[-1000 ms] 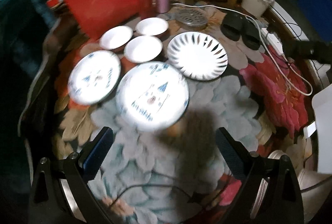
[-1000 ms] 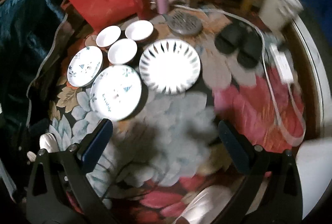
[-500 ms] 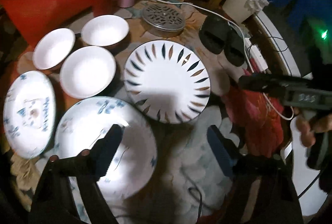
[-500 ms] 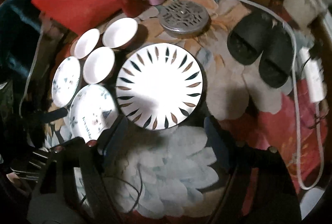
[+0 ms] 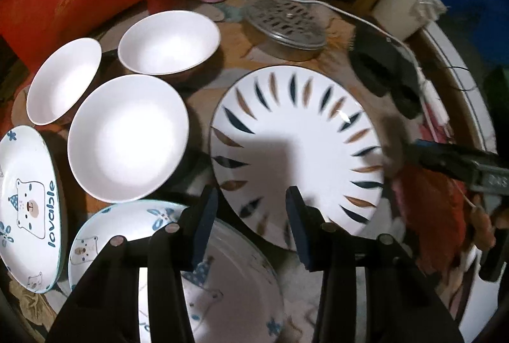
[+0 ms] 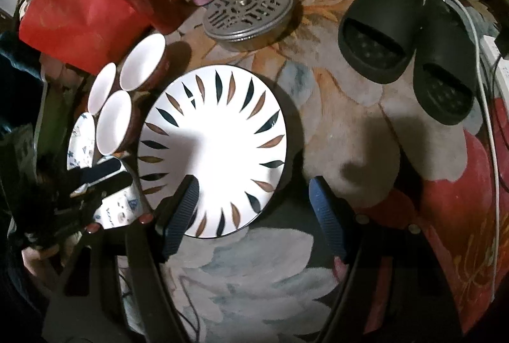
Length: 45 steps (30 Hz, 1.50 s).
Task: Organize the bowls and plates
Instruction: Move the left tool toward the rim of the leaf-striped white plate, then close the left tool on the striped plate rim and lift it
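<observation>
Crockery check, floral cloth. Landmark: leaf-pattern plate [image 5: 296, 152], large, white, dark rim, blue and brown leaf strokes round the edge, flat on the cloth [image 6: 350, 133].

My left gripper [image 5: 251, 222] sits at its near-left rim; jaws have just been closing, now narrow, rim between them, pads not seen pressing. My right gripper [image 6: 254, 209] straddles its near-right rim, jaws partly apart, no contact seen. Judgement: two-sided approach to lift it.

Left of plate: three plain white bowls [image 5: 127, 136], clustered, upright. Near-left: two bear-print plates [image 5: 28, 206], one lettered "lovable", the other partly under my left gripper. Nothing stacked yet.
</observation>
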Available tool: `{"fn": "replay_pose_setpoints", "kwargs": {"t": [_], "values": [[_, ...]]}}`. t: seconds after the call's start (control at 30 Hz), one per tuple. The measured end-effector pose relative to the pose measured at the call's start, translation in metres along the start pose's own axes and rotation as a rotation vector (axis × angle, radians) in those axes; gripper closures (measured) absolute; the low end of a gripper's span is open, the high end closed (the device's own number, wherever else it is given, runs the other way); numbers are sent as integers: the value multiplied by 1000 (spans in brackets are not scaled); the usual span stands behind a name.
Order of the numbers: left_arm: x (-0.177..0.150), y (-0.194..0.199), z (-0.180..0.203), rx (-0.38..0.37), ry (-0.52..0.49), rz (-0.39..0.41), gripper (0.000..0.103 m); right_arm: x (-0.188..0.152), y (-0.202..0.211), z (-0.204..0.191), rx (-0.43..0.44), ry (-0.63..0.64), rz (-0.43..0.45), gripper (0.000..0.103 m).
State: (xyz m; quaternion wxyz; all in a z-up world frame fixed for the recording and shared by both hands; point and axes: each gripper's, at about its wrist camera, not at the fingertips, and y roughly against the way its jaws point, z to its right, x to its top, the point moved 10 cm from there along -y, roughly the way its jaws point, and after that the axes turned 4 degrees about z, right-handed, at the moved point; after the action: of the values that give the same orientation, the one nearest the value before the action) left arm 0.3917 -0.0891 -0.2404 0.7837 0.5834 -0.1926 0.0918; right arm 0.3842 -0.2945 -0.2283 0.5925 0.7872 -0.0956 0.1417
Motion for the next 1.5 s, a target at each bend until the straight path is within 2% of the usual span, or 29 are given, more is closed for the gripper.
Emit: {"fn": "replay_pose_setpoints", "kwargs": {"t": [0.2, 0.3, 0.47, 0.57, 0.6, 0.63, 0.67, 0.7, 0.87, 0.97, 1.13, 1.5], "values": [[6, -26, -10, 58, 37, -24, 60, 3, -15, 12, 10, -29, -2, 30], [8, -36, -13, 81, 41, -34, 65, 5, -25, 21, -5, -53, -2, 34], [6, -46, -22, 104, 62, -51, 82, 6, -43, 32, -20, -102, -12, 45], [5, -46, -22, 96, 59, -43, 82, 2, -55, 30, -16, -98, -41, 54], [4, -46, -21, 97, 53, -43, 82, 0, -59, 28, -19, -88, -56, 61], [4, -46, -21, 98, 46, -44, 82, -3, -64, 25, -16, -72, -76, 75], [3, -45, -20, 100, 36, -44, 82, -6, -67, 22, -13, -59, -93, 84], [3, -45, -20, 101, 26, -47, 82, -6, -67, 20, -22, -48, -90, 86], [4, -40, -14, 112, -20, -32, 83, -5, -63, 21, -39, -44, -73, 87], [6, -37, -10, 94, -19, -15, 83, 1, -57, 20, -57, -21, -43, 87], [3, -23, -5, 76, -44, 4, 83, 6, -46, 22, -52, -10, -21, 88], [-3, -6, 11, 63, -110, 39, 83, -5, -31, 15, -33, 33, -4, 87]]}}
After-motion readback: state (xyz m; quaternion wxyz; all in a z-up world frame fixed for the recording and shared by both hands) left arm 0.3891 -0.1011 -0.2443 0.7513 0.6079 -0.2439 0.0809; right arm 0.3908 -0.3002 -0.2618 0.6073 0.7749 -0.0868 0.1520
